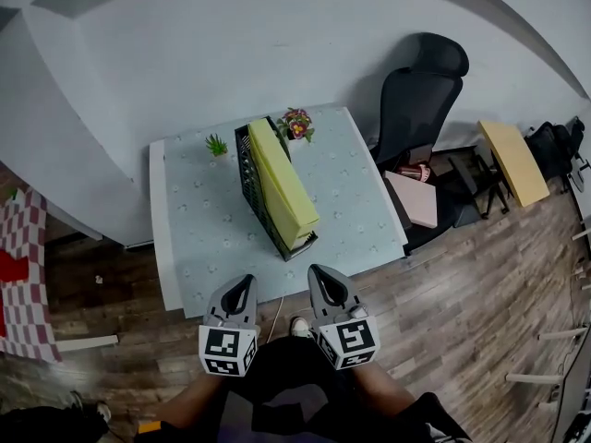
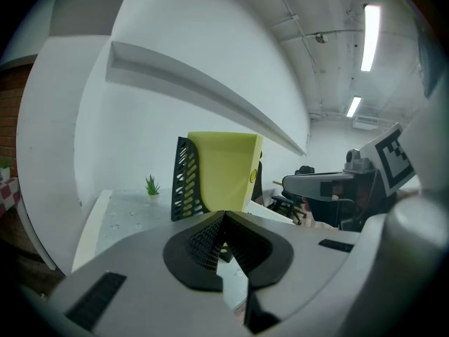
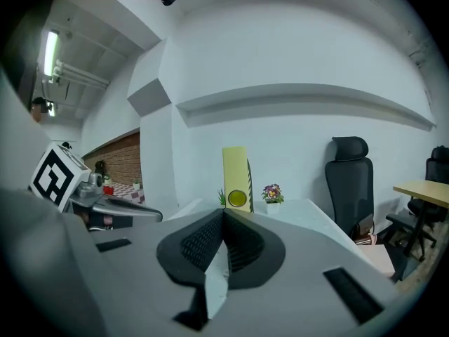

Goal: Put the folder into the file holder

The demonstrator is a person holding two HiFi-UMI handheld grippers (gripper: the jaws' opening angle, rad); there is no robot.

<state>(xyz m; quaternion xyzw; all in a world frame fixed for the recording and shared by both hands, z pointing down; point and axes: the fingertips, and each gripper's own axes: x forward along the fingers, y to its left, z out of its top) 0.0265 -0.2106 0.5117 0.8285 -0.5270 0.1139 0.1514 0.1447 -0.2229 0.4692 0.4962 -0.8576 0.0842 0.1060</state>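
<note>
Tabletop (image 1: 365, 201): folder (image 1: 284, 181) in file holder (image 1: 247, 181), beyond left claw (image 1: 244, 281), right claw (image 1: 319, 272)

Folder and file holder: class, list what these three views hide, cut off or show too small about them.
- Head view: the folder covers the file holder's inside.
- Left gripper view: the left gripper hides part of the file holder's base.
- Right gripper view: the round label on the folder is too small to read; the right gripper hides the folder's foot.
</note>
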